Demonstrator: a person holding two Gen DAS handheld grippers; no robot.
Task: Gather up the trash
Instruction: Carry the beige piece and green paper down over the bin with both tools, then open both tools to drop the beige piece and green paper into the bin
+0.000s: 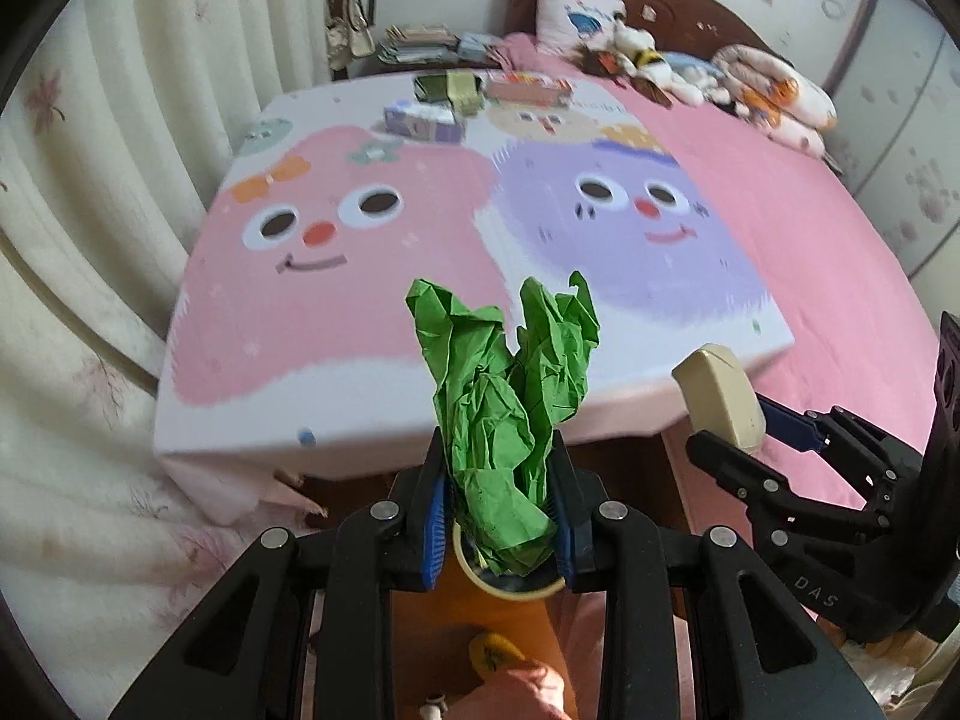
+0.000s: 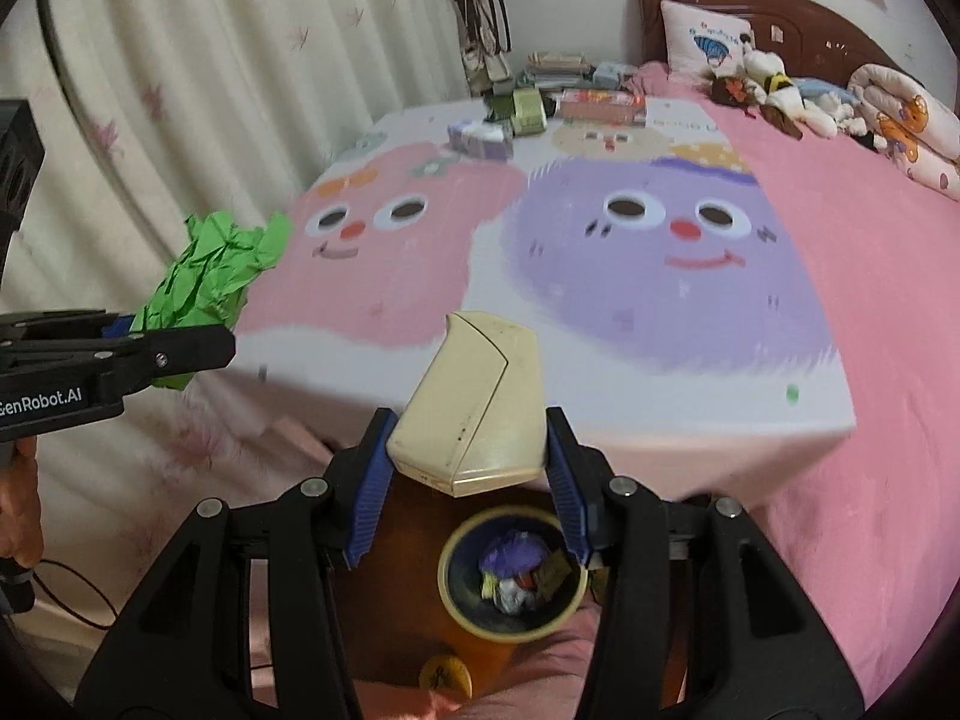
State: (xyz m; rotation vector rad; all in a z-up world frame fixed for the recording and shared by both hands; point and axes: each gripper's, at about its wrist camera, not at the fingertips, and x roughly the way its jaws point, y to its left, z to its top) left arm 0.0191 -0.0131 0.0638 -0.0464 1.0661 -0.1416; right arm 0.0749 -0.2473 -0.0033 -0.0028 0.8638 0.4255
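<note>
My left gripper [image 1: 498,480] is shut on a crumpled green paper [image 1: 510,396], which sticks up between the blue pads. The same green paper [image 2: 210,276] shows at the left of the right wrist view. My right gripper [image 2: 471,468] is shut on a cream carton [image 2: 474,402], also visible as the cream carton [image 1: 720,396] at the right of the left wrist view. Directly below both grippers stands a round yellow-rimmed bin [image 2: 513,576] on the floor, with several crumpled pieces inside. In the left wrist view the bin [image 1: 510,588] is mostly hidden behind the paper.
A bed with a cartoon-face sheet [image 1: 420,228] and pink cover [image 2: 870,330] fills the view ahead. Boxes [image 1: 426,120] and packets lie at its far side, plush toys [image 1: 648,60] near the headboard. Curtains [image 1: 90,240] hang on the left. A hand [image 2: 18,498] holds the left gripper.
</note>
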